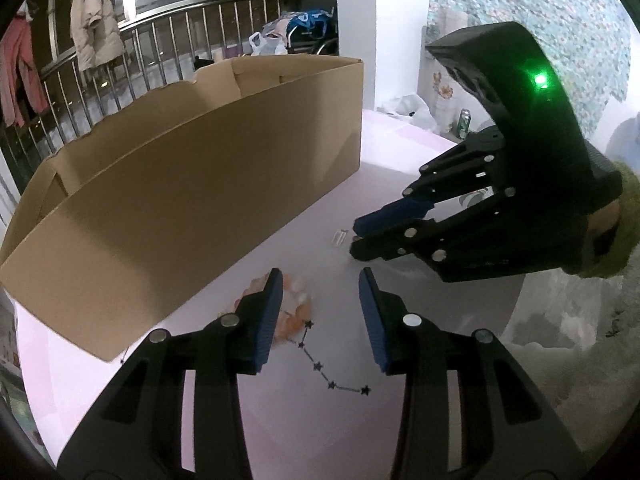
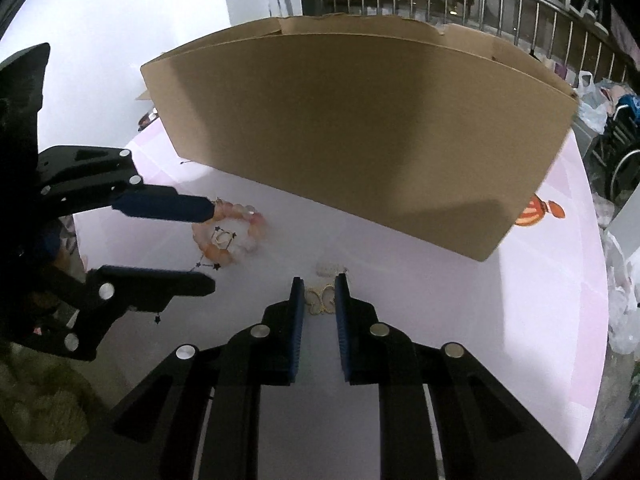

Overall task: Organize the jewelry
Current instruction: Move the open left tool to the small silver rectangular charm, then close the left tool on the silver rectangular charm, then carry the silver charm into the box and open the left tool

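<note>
A bracelet of pink and orange beads point(image 1: 298, 312) point(image 2: 224, 256) lies on the pale table, with a thin chain of black stars point(image 1: 320, 366) point(image 2: 224, 236) trailing across it. My left gripper point(image 1: 320, 280) point(image 2: 210, 246) is open around the bracelet: one finger touches the beads, the other stands well clear. A small gold ornament point(image 2: 322, 300) sits between the pads of my right gripper point(image 2: 319, 280) point(image 1: 354, 238), which are narrowly set and meet its two sides. A small white piece point(image 2: 328, 268) point(image 1: 340, 236) lies just beyond those fingertips.
A large open cardboard box point(image 1: 180, 200) point(image 2: 360, 120) stands right behind the jewelry. An orange print point(image 2: 536, 210) marks the table point(image 2: 440, 320) near the box's right corner. A green can point(image 1: 464, 123) and plastic bags stand at the far edge; a railing with hung clothes is behind.
</note>
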The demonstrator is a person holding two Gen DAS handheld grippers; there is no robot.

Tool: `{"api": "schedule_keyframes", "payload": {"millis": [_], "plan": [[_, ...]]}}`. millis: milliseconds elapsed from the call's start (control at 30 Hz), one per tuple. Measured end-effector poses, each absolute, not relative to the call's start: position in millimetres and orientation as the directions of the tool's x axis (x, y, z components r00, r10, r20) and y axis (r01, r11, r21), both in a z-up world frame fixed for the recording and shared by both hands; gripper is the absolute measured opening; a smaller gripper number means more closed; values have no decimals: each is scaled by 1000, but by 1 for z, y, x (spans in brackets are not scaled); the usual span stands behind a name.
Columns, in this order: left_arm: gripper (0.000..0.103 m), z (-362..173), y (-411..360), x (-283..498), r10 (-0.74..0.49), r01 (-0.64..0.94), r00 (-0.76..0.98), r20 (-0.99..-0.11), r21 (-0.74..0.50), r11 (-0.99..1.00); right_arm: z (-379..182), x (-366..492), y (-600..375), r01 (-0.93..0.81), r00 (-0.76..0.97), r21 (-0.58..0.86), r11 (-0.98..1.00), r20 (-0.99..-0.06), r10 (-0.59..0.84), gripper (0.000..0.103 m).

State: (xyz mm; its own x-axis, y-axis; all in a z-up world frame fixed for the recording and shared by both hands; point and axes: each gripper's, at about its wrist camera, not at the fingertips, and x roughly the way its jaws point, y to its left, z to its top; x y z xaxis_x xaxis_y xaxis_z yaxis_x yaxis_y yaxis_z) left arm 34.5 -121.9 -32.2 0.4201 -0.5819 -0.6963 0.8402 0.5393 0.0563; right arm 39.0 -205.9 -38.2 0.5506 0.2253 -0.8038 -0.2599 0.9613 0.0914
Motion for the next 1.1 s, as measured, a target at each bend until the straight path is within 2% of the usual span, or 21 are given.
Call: {"api": "schedule_keyframes", "payload": {"millis": [167, 467, 600, 733, 800, 900, 1100], "plan": [[37, -31, -140, 41, -584, 855, 420, -695, 88, 511, -35, 32, -221, -215, 564, 93, 972, -801, 201, 16], [16, -43, -176, 56, -550, 876, 393, -737, 119, 467, -31, 31, -243, -153, 590, 115, 981, -786, 184, 16], [11, -51, -182, 59, -518, 879, 383, -765, 129, 460, -32, 32, -247, -153, 598, 126, 980, -778, 193, 16], [10, -51, -185, 65, -518, 879, 369, -771, 109, 464, -33, 31, -251, -155, 605, 136, 978, -770, 203, 16], [4, -50, -186, 68, -523, 880, 354, -776, 87, 467, -33, 31, -252, -152, 608, 141, 978, -767, 205, 16], [4, -50, -190, 63, -511, 882, 378, -772, 133, 451, -32, 28, -256, -150, 615, 146, 978, -761, 208, 16], [4, -47, -188, 63, -515, 880, 378, -770, 124, 459, -25, 20, -257, -150, 630, 137, 979, -750, 201, 16]]}}
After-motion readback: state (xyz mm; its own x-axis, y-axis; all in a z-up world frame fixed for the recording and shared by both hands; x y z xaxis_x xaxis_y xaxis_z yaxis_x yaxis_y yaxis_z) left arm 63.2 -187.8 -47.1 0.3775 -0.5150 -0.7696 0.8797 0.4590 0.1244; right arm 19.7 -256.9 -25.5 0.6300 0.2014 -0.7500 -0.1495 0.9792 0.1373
